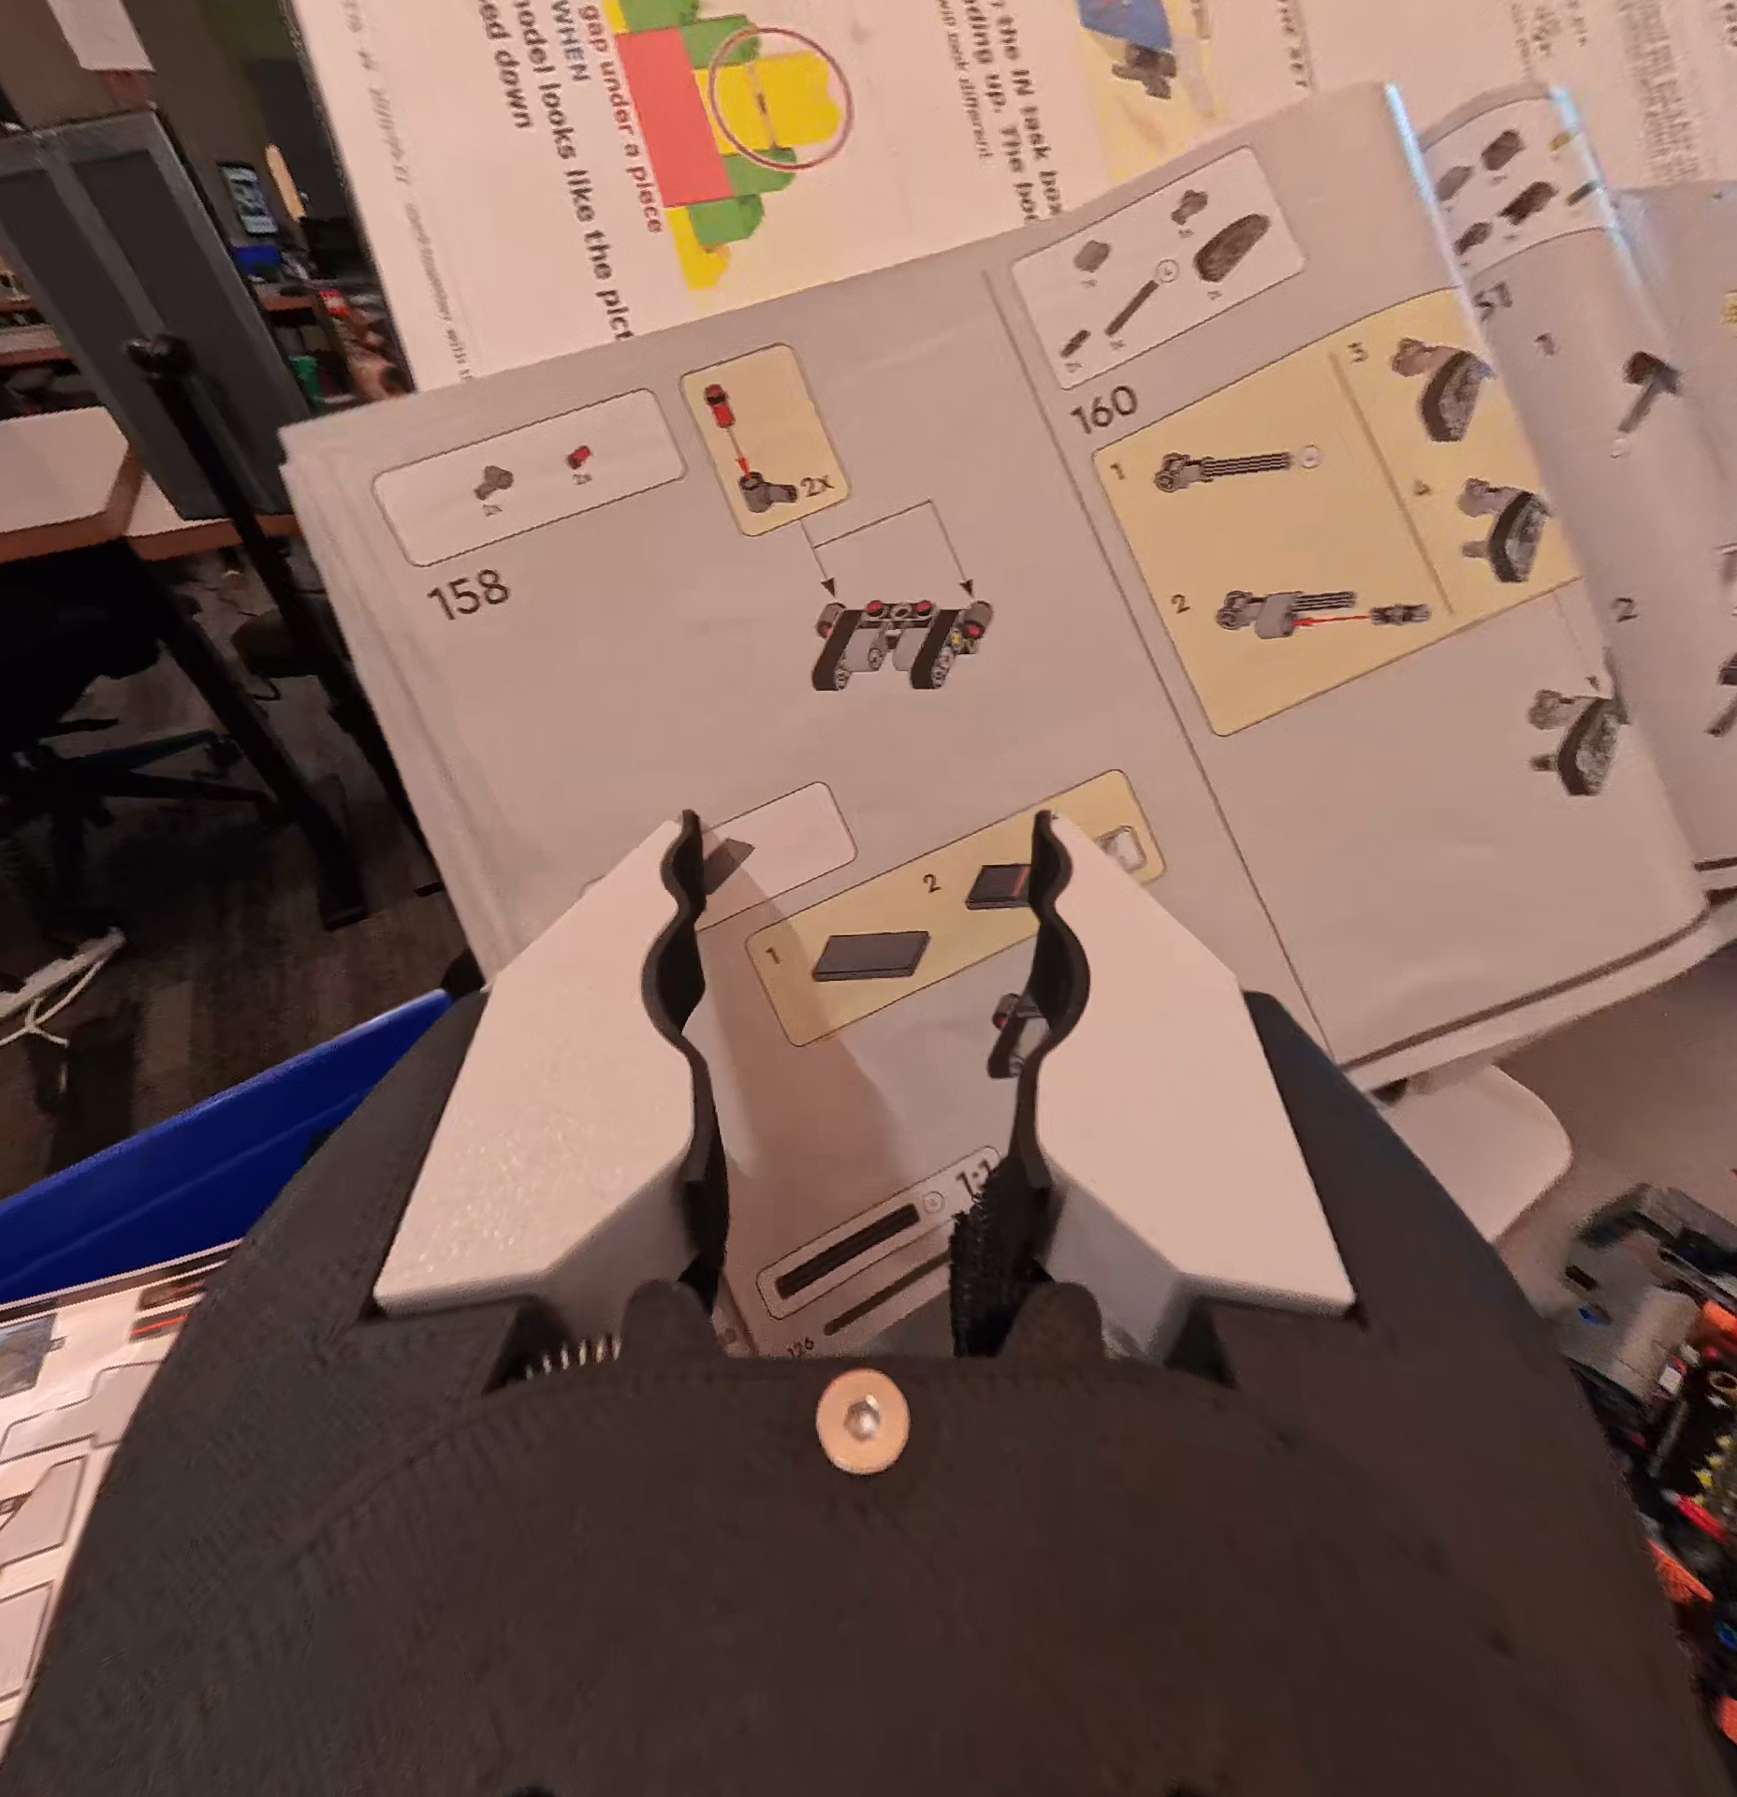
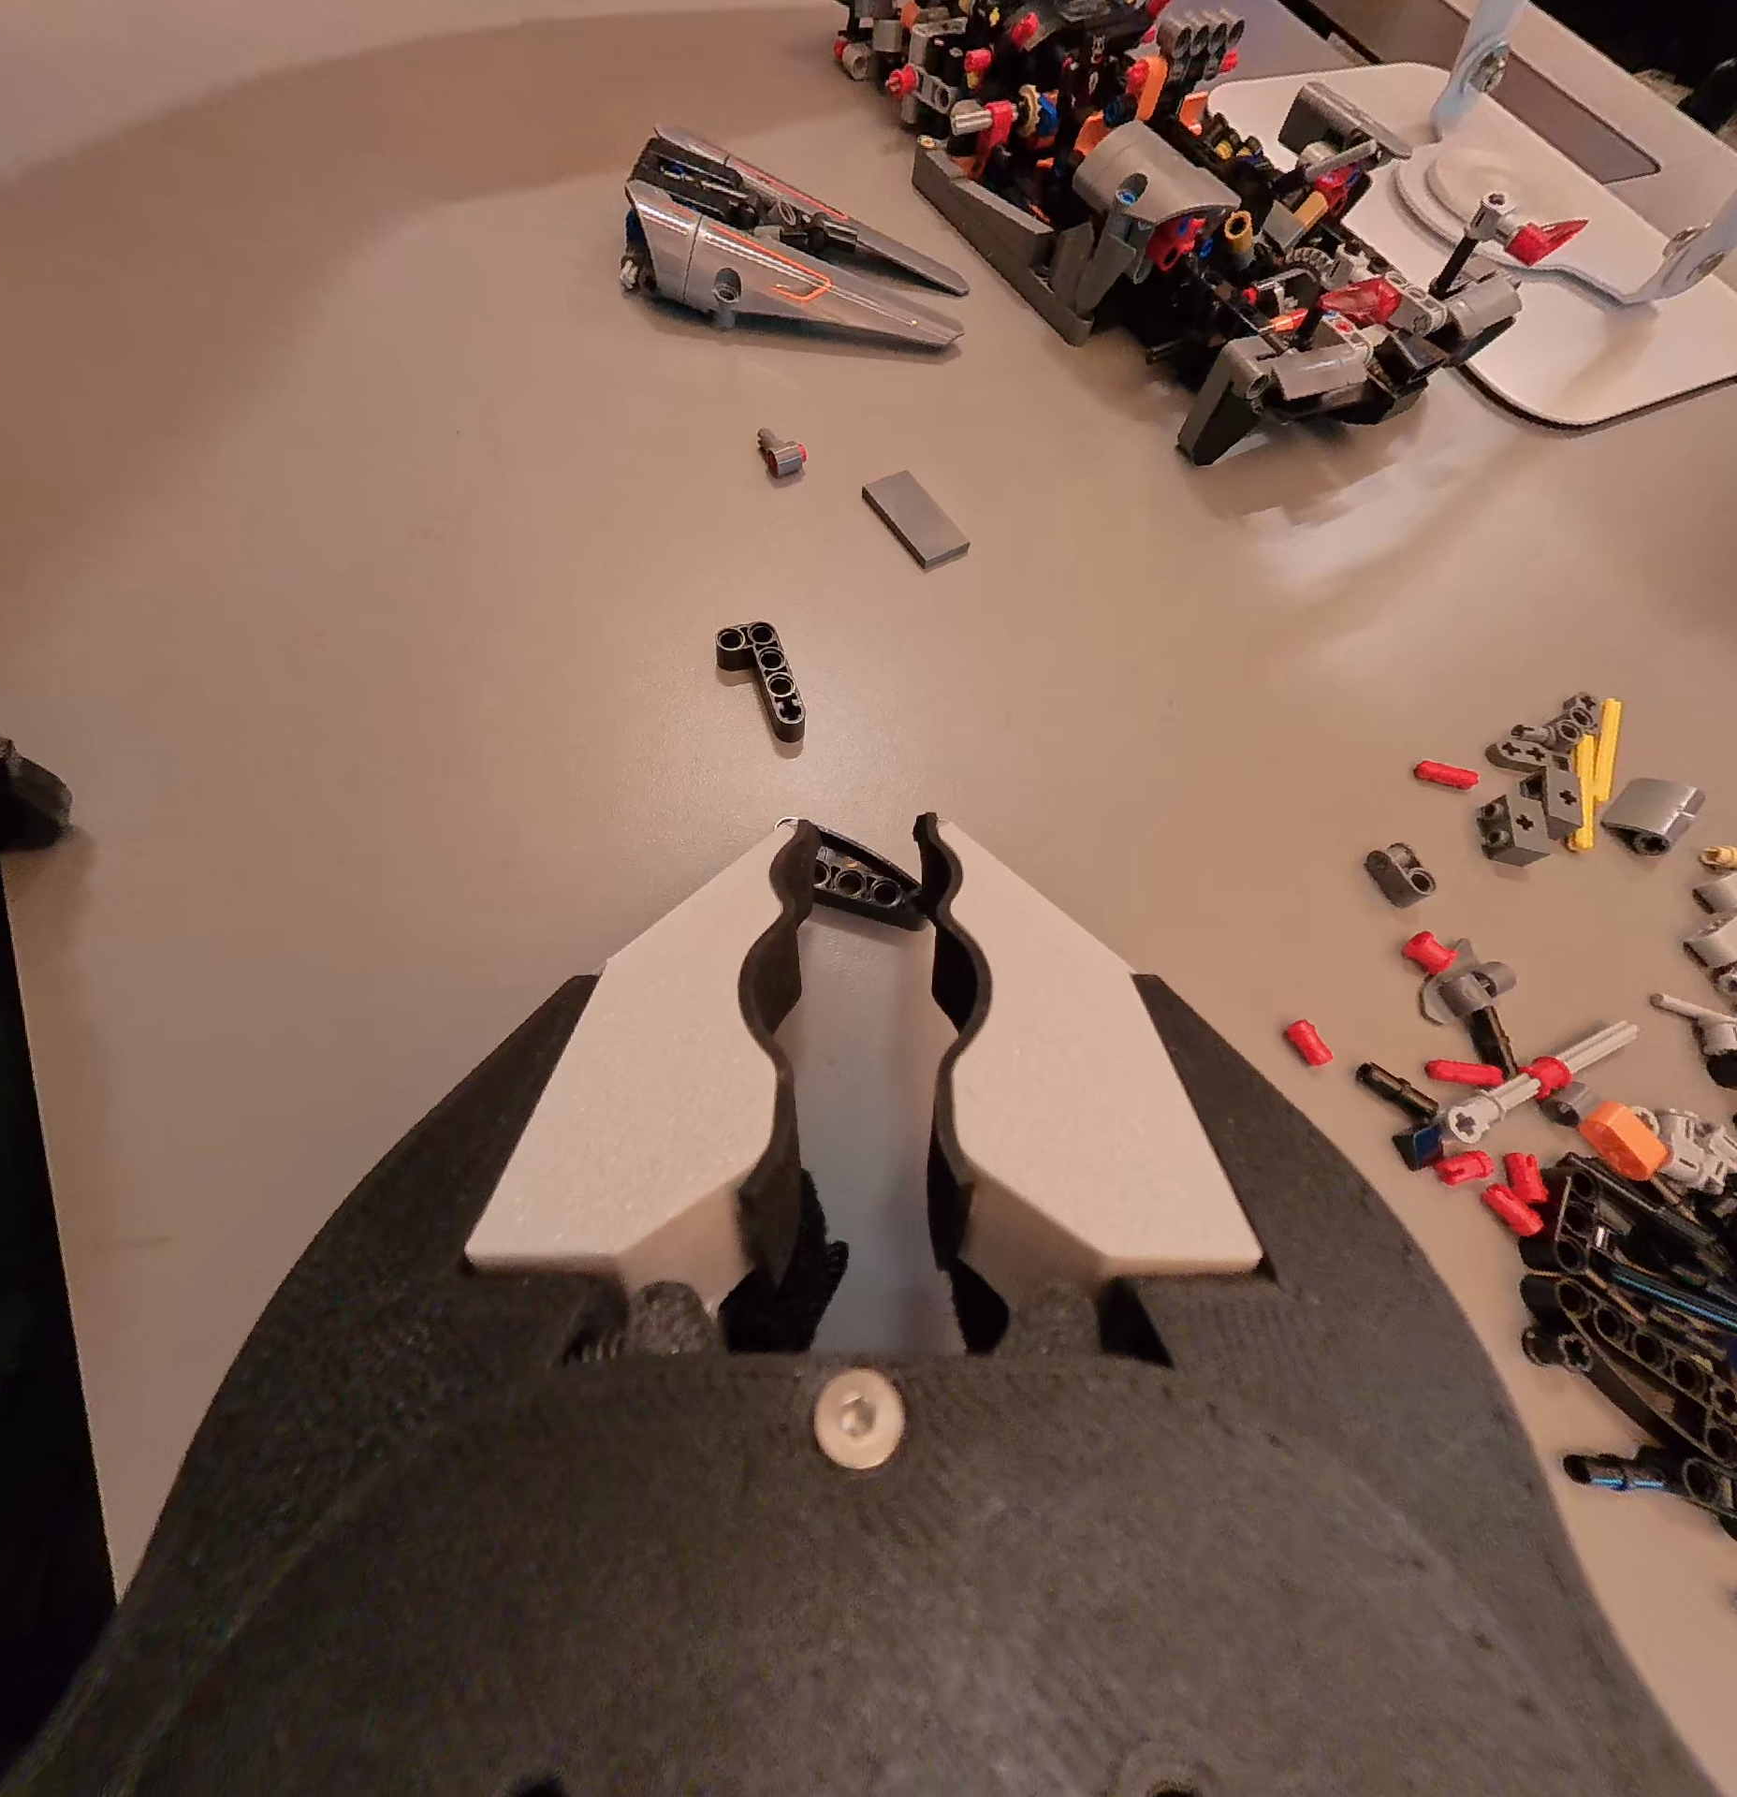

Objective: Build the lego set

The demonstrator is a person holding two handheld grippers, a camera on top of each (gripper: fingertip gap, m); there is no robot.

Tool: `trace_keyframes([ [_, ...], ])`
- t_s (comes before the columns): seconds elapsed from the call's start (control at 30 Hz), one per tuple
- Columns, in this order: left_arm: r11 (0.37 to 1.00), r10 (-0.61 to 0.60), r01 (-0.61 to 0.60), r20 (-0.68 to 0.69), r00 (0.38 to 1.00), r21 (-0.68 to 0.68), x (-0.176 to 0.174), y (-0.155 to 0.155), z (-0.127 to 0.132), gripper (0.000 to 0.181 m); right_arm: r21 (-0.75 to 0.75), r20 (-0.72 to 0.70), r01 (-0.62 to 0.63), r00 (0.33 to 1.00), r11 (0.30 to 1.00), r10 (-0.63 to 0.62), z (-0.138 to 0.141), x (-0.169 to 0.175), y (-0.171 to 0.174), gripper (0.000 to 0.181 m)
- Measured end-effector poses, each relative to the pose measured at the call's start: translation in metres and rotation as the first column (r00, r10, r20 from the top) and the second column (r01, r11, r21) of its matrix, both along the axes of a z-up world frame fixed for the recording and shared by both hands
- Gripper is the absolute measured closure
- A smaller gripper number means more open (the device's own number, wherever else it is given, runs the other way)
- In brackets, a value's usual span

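Between my right gripper (image 2: pixel 860 827) jaws, at the tips, a black beam (image 2: pixel 865 880) sits clamped; left gripper (image 1: pixel 863 827) jaws released, facing the instruction booklet (image 1: pixel 942 583).

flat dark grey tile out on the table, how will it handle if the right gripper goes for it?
The dark grey tile lies flat on the smooth table, so it will probably slide when nudged. It looks thin and low, so the fingertips may struggle to get under its edges. Likely rigid and light; no rolling risk.
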State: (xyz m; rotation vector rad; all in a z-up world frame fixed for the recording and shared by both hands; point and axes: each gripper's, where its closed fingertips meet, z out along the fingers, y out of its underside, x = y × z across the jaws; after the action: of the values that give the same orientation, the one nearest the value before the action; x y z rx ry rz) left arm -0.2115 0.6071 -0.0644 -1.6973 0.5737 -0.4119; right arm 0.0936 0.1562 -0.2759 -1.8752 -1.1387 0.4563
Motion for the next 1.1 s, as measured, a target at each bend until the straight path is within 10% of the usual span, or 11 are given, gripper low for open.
trace_keyframes([
  [1.1,0.984,-0.146,0.173,-0.355,0.923,0.046,0.077,-0.077,-0.045,0.11,0.021,-0.021,0.007,1.0,1.0,-0.006,0.005,0.001,0.002,0.164],
])
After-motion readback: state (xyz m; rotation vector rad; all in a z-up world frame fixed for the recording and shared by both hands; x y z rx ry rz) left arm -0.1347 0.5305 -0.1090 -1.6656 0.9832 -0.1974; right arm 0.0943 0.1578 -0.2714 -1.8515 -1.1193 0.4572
